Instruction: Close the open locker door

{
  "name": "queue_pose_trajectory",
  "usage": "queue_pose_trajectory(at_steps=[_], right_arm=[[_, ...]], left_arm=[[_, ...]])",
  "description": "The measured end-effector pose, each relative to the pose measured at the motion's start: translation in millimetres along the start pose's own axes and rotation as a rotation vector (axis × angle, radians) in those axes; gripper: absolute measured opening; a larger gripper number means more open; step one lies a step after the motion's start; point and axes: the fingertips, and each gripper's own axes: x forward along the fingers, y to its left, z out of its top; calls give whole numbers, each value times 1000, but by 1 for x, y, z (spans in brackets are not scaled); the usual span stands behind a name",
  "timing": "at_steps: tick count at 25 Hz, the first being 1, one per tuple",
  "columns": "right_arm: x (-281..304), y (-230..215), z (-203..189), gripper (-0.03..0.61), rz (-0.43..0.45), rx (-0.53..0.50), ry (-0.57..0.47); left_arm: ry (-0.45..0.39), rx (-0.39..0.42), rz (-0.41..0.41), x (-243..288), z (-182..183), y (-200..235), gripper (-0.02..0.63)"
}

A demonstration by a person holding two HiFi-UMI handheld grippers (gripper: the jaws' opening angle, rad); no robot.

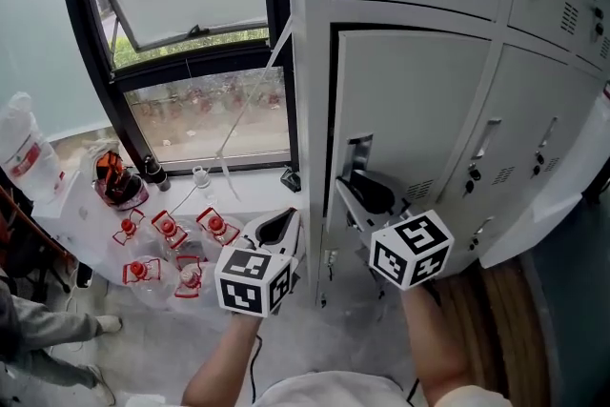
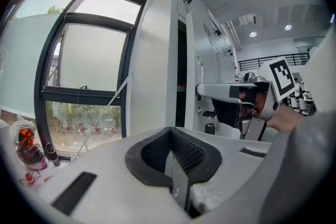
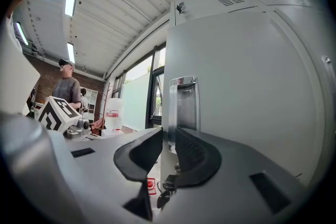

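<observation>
The grey locker door stands slightly ajar, with a dark gap along its left edge. A recessed metal handle sits near that edge. My right gripper is at the edge just below the handle. In the right gripper view the door fills the right side. There the right gripper has a pad on each side of the edge, pressed on it. Keys hang below. My left gripper hangs left of the locker, shut and empty, its pads closed together.
A dark-framed window is left of the lockers. Several red-capped plastic bottles lie on the floor below it. Closed locker doors continue to the right. A person's leg is at the far left; another person stands in the background.
</observation>
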Motion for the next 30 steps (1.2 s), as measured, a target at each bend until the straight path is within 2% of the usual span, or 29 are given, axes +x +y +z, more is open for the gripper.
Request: queue_pose_trajectory(at_steps=[19,30], right_arm=[[37,-21,-2,54,-74,-37,1],[37,-22,-2,54,-60,-64,-12]], left_arm=[[1,4,-30,24,-3,26,6],[-4,12,-15,24,0,28,6]])
